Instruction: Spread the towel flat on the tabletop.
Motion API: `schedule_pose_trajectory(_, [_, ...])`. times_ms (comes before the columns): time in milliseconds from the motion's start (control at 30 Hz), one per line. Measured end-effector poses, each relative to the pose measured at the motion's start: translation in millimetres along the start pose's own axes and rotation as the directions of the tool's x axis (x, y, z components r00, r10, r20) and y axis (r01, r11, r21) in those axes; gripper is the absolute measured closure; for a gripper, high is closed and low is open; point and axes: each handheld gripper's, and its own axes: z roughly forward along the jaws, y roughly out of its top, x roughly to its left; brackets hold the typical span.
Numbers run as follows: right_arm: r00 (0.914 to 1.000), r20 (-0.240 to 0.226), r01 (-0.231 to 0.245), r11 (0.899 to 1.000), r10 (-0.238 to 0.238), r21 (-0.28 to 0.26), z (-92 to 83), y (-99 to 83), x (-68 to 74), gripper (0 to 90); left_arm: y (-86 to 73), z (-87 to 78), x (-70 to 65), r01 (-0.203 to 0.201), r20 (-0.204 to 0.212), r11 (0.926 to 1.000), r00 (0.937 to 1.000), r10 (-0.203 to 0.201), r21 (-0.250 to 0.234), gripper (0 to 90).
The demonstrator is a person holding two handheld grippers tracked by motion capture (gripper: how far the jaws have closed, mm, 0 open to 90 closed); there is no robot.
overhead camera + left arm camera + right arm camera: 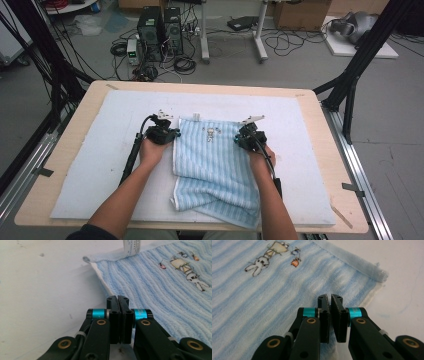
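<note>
A light blue striped towel (215,160) lies folded on the white mat, with a small embroidered picture (214,134) near its far edge and a white label (196,116) at its far left corner. My left gripper (169,131) sits at the towel's left edge. In the left gripper view the jaws of my left gripper (117,298) are pressed together right on the edge of the towel (162,290). My right gripper (245,136) is at the towel's right edge. In the right gripper view my right gripper (330,297) pinches pale cloth near a corner of the towel (274,290).
The white mat (100,150) covers most of a wooden table (320,125). The towel's near end (220,205) is rumpled close to the mat's front edge. Computer towers (160,30) and cables stand on the floor beyond. Black frame legs (350,80) rise at the right.
</note>
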Motion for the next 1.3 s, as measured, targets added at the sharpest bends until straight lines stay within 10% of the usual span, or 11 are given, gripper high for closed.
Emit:
schedule_pose_trajectory(400, [0.98,0.157,0.123,0.992,-0.123,0.01,41.1,40.7,2.3,85.9,4.5,0.5,17.5,0.051,-0.004,0.9886,0.9986,-0.052,-0.141,86.2])
schedule_pose_trajectory(500, [0.9795,0.18,0.091,0.996,-0.091,0.013,45.7,46.2,-3.9,79.2,4.0,-0.8,5.1,-0.011,0.027,0.9949,0.9995,0.014,-0.101,62.5])
schedule_pose_trajectory(600, [0.9872,0.157,0.032,0.999,-0.028,-0.023,40.9,43.3,-12.0,70.0,6.8,-8.0,-1.4,-0.016,0.028,0.995,0.9994,0.019,-0.099,48.7])
schedule_pose_trajectory(833, [0.9979,0.037,-0.047,0.986,0.053,-0.159,1.0,33.2,-21.3,59.9,-0.3,-17.5,1.9,0.016,0.013,0.998,0.9998,-0.015,-0.06,47.6])
schedule_pose_trajectory(1033, [0.9967,-0.001,-0.081,0.987,0.082,-0.14,-20.6,12.7,-24.3,54.2,-9.9,-11.0,-5.9,0.008,-0.004,0.9998,1.0,-0.008,0.02,44.0])
schedule_pose_trajectory(1100, [0.9961,-0.008,-0.088,0.988,0.087,-0.126,-24.4,6.5,-23.0,53.7,-10.0,-10.2,-13.5,-0.048,-0.048,0.9986,0.9976,0.049,0.021,49.8])
schedule_pose_trajectory(1200, [0.9973,-0.021,-0.072,0.992,0.07,-0.1,-26.7,-2.2,-18.8,53.7,-9.6,-8.0,-21.5,-0.091,-0.013,0.9958,0.9958,0.091,0.01,86.0])
schedule_pose_trajectory(1300, [0.9983,-0.036,-0.048,0.997,0.046,-0.067,-22.5,-8.9,-12.2,52.0,-7.7,-4.1,-20.6,-0.084,-0.034,0.9964,0.9959,0.084,-0.005,86.6])
